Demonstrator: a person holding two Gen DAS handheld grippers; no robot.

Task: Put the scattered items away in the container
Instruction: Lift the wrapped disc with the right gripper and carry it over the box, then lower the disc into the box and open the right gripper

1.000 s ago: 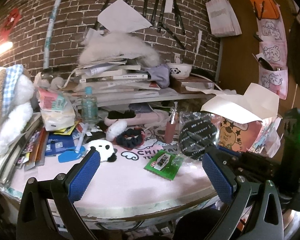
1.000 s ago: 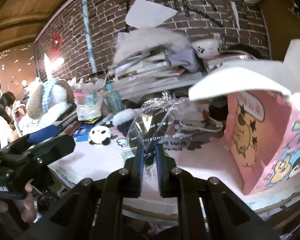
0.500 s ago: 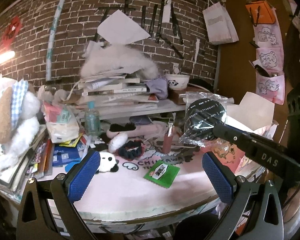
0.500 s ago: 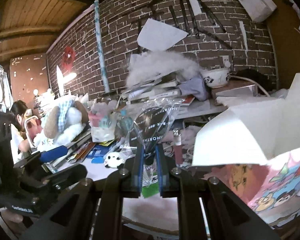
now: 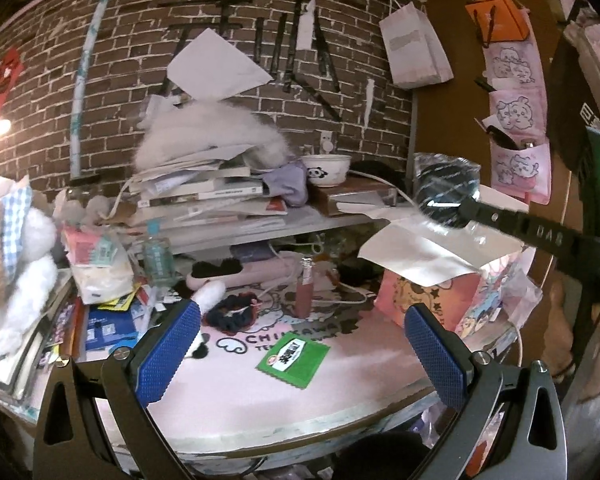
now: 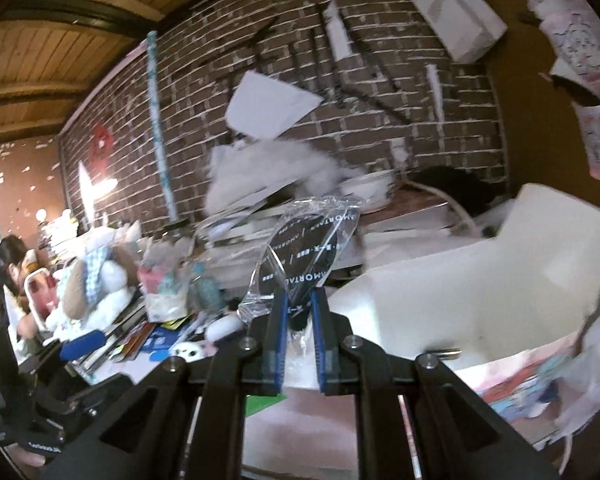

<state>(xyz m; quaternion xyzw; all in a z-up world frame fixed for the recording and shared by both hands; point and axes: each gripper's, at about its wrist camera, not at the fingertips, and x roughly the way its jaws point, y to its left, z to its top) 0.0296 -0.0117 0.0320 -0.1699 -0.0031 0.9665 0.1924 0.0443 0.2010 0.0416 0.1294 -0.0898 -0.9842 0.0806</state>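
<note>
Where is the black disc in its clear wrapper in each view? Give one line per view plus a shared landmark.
Left wrist: black disc in clear wrapper at upper right, above the pink box.
Right wrist: centre, just above the fingers.
Shared landmark: panda bowl on the shelf.

Background, upper frame: brick wall [image 5: 228,12] carrying a white paper sheet [image 5: 216,66]. Centre: shelf [image 5: 268,220] bearing stacked books [image 5: 204,196], a white fluffy item [image 5: 208,132] on top, and a panda-print bowl [image 5: 326,169] to the right. Upper right: white paper bag [image 5: 414,54], orange bag [image 5: 496,20]. Left edge: plush toy [image 5: 8,248].
</note>
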